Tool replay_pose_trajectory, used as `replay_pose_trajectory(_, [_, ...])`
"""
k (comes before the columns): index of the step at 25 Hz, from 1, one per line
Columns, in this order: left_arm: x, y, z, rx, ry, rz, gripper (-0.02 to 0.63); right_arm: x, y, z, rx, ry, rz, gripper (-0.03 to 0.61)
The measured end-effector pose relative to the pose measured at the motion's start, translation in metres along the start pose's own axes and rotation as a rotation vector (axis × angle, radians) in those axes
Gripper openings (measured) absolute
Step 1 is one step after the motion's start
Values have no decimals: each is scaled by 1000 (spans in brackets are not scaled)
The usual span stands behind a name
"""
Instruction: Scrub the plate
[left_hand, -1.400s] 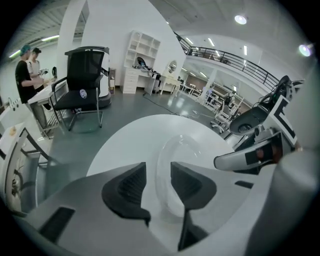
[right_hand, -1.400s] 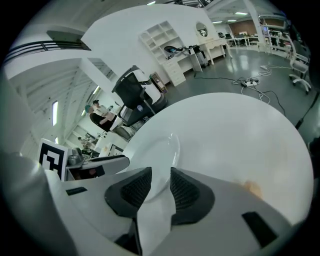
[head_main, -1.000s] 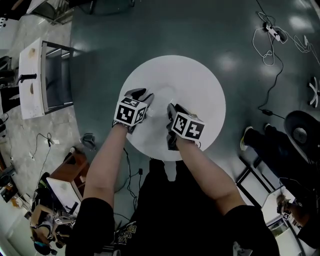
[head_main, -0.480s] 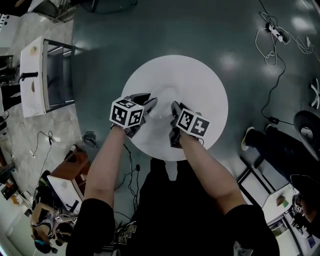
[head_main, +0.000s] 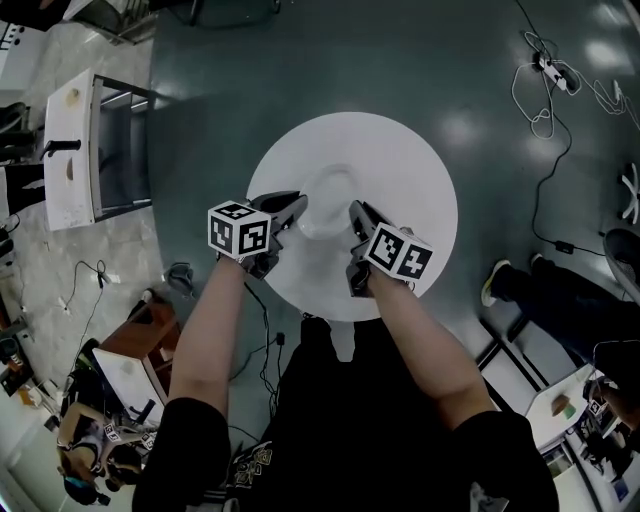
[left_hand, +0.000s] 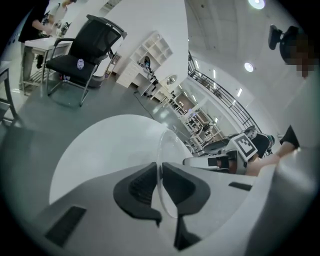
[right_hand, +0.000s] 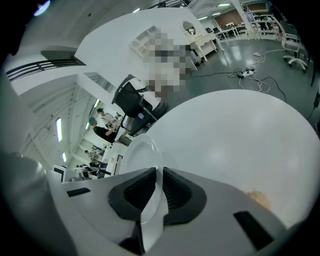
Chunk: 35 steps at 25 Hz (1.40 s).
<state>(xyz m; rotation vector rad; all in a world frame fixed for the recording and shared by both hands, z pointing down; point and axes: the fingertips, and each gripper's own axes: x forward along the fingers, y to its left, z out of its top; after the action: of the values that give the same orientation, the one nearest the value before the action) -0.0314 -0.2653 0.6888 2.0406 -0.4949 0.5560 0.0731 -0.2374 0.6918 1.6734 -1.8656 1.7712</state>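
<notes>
Head view: the plate (head_main: 325, 212) hangs between both tools, apparently just clear of the counter (head_main: 400, 160). The jaws of the left hand-held gripper (head_main: 292, 208) and the right hand-held gripper (head_main: 357, 216) have just been closing and now pinch opposite rim edges. Such thin edge grips on slick ware could slip, dropping or tipping it.

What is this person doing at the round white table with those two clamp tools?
A person holds a two-jaw gripper in each hand. The left gripper and right gripper have just closed their jaws on opposite rims of a round white plate at the round white table. Neither holds a scrubber.
</notes>
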Motion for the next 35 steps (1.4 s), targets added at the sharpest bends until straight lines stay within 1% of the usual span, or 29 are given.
replay_pose_trajectory(3, [-10,-1,4,13,-28,-10,40,-6,13,1,-18,-24,85,52])
replay_pose_trajectory(5, [-18,-4,8,19,-56,-35,40,-11,23,4,-27,-36,168,48])
replay_pose_trajectory(6, [-23,-7,10,20,-71,-55,40,-14,28,5,-24,-41,226,46])
replay_pose_trajectory(9, [-38,-19,17,6,-112,-132,40,-30,49,12,8,-41,442,40])
replay_pose_trajectory(10, [-42,-24,19,-1,-122,-161,40,-36,55,14,8,-35,496,40])
replay_pose_trajectory(11, [-46,-30,20,-3,-130,-186,40,-40,60,14,-8,-29,525,40])
replay_pose_trajectory(13, [-53,-38,18,7,-136,-208,35,-43,65,11,-65,-21,526,40])
replay_pose_trajectory(15, [-58,-43,14,18,-137,-212,34,-45,67,8,-84,-20,520,40])
replay_pose_trajectory(18, [-63,-52,10,23,-143,-219,32,-53,68,7,-51,-34,540,35])
replay_pose_trajectory(21, [-71,-58,8,31,-163,-220,32,-64,76,4,-7,-47,587,34])
replay_pose_trajectory(24, [-80,-64,4,47,-172,-227,40,-74,85,-5,16,-49,614,34])
replay_pose_trajectory(25, [-83,-66,2,50,-168,-232,49,-76,88,-8,12,-48,621,34])
replay_pose_trajectory(28, [-87,-77,-2,75,-144,-249,49,-83,95,-12,-32,-48,637,34])
replay_pose_trajectory(30, [-89,-83,-4,87,-137,-246,38,-87,97,-14,-50,-52,637,34])
replay_pose_trajectory(33, [-94,-86,-7,71,-152,-236,31,-93,101,-20,-59,-56,635,34])
replay_pose_trajectory(35, [-100,-89,-12,69,-170,-214,25,-99,104,-29,-86,-64,634,35])
